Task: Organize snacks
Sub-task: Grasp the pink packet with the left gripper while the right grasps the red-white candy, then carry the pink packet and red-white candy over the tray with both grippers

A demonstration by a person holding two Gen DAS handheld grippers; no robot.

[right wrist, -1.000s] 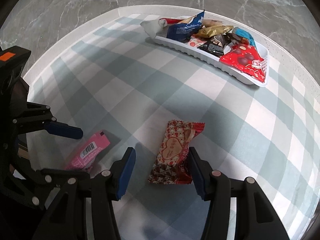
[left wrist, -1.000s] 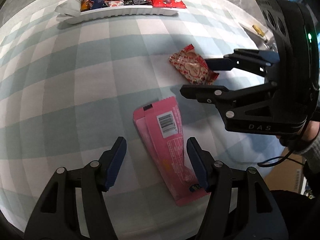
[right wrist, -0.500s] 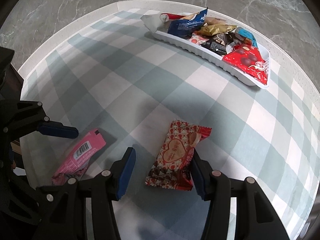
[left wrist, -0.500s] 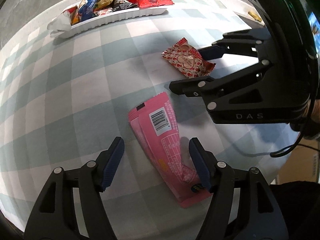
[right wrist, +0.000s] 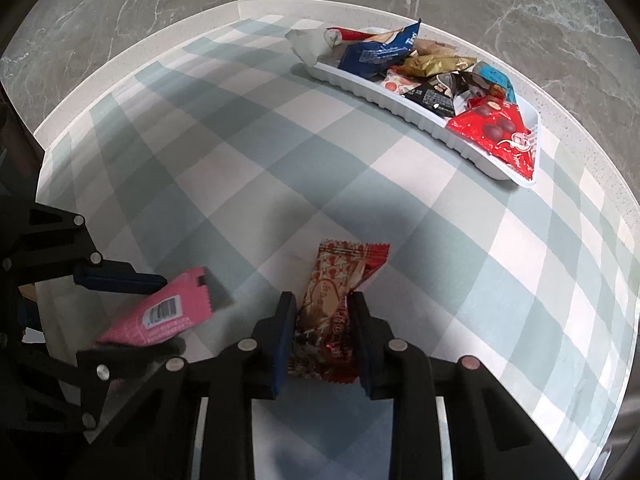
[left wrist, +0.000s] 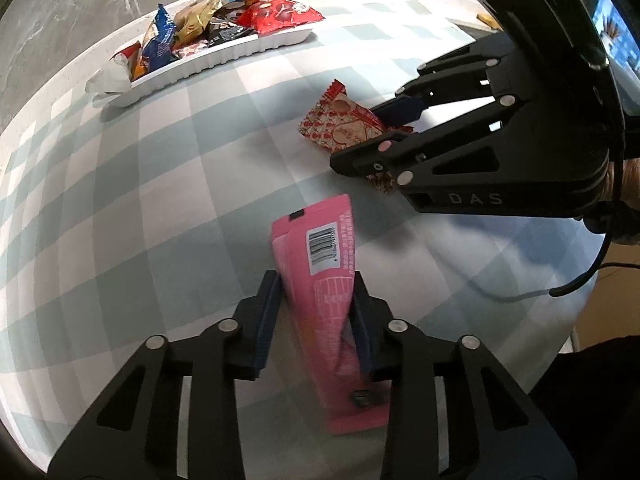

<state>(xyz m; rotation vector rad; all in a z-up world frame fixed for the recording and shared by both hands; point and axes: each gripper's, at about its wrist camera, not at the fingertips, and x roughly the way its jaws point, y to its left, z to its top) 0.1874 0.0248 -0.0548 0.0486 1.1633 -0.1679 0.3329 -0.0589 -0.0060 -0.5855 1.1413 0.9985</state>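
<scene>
Where snacks fill white tray, tongs pinching packet

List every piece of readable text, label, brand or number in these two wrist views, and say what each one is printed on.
"DAS": on the body of the right gripper, seen from the left wrist.
Barcode and small print on the pink snack bar, held by the left gripper: digits too blurred to read.
Heart-patterned red packet: lettering illegible.
Blue packet in the white tray: partial letters, not readable.

"DAS" on the right gripper
</scene>
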